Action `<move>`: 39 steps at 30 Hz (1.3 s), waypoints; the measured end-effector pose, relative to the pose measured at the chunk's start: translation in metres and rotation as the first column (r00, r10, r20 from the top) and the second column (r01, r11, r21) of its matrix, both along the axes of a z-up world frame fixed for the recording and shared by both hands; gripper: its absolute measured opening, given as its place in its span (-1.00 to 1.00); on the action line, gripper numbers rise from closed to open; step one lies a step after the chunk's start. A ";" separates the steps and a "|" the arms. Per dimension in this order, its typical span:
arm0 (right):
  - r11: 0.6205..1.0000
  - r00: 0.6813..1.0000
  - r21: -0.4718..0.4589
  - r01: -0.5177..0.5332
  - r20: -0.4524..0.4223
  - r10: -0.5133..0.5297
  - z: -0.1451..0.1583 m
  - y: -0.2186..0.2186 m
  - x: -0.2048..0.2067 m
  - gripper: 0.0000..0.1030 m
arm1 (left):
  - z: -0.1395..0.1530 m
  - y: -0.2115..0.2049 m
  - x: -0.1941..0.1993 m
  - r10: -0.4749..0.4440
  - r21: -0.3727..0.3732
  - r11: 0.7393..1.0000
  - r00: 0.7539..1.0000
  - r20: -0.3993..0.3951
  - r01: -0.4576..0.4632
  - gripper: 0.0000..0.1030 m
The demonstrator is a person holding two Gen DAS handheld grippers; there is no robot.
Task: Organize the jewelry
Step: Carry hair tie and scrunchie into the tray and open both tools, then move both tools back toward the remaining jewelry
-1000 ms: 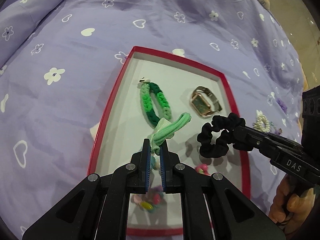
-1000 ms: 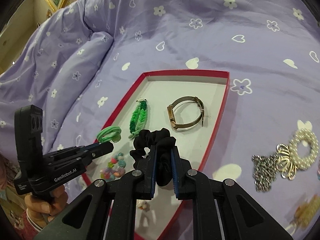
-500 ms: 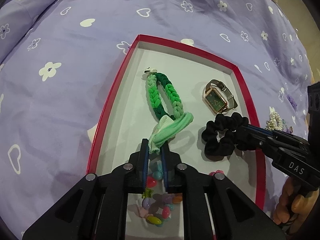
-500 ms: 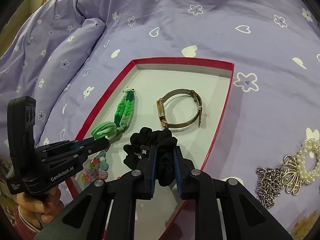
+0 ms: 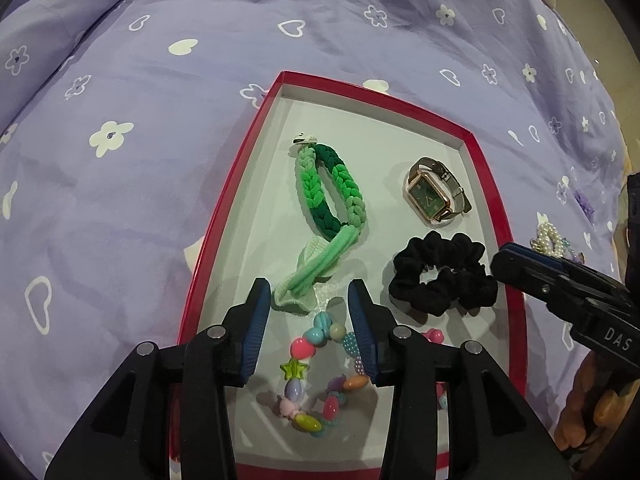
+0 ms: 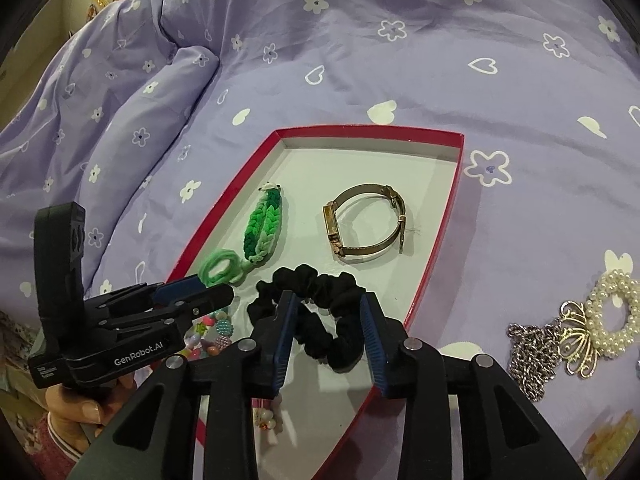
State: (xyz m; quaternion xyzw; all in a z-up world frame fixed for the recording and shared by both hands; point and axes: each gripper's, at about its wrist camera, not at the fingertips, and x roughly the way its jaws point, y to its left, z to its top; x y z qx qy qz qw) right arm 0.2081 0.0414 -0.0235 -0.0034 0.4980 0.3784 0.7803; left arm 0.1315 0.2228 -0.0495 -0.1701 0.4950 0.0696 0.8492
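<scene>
Change since a second ago: both sets of jaws spread apart; mint hair tie and black scrunchie let go, now lying on the tray floor.
Left gripper (image 5: 306, 316): jaws wide apart, holding nothing; blue pads (image 5: 253, 332) either side of the tie's near end.
Right gripper (image 6: 330, 336): jaws wide apart, holding nothing; scrunchie lying between and just ahead of the fingertips.
Mint hair tie (image 5: 316, 268): twisted, directly ahead of the left gripper, far end overlapping the braided green bracelet.
Braided green bracelet (image 5: 330, 192): further ahead of the left gripper, flat on the tray, white clasp at the far end.
Black scrunchie (image 5: 442, 272): ahead and right of the left gripper, just beside the right gripper's tip; also seen at (image 6: 320, 312).
Watch (image 6: 366, 226): beyond the scrunchie from the right gripper, on its side, gold case toward the bracelet.
Beaded bracelet (image 5: 316, 380): between and beneath the left gripper's fingers, colourful beads and a green star.
Red tray (image 5: 212, 240): white inside, resting on the bedspread, holding all of the above.
Pearl ring and chain (image 6: 576, 328): right of the right gripper, outside the tray.
Lilac bedspread (image 5: 140, 120): white hearts and flowers, all round the tray.
</scene>
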 end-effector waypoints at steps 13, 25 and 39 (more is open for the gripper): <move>0.998 0.999 0.052 0.043 0.023 -0.044 0.024 -0.038 -0.018 -0.15 | 0.024 -0.015 -0.012 -0.012 -0.005 1.000 0.999 0.046 0.012 -0.17; 0.984 0.986 0.080 0.160 0.035 -0.163 0.037 -0.117 -0.033 -0.13 | 0.046 -0.070 -0.010 -0.113 -0.019 0.993 0.990 0.085 0.115 -0.17; 0.939 0.938 0.050 0.341 0.044 -0.343 0.034 -0.229 -0.045 -0.07 | 0.051 -0.147 -0.002 -0.256 -0.028 0.966 0.964 0.075 0.258 -0.06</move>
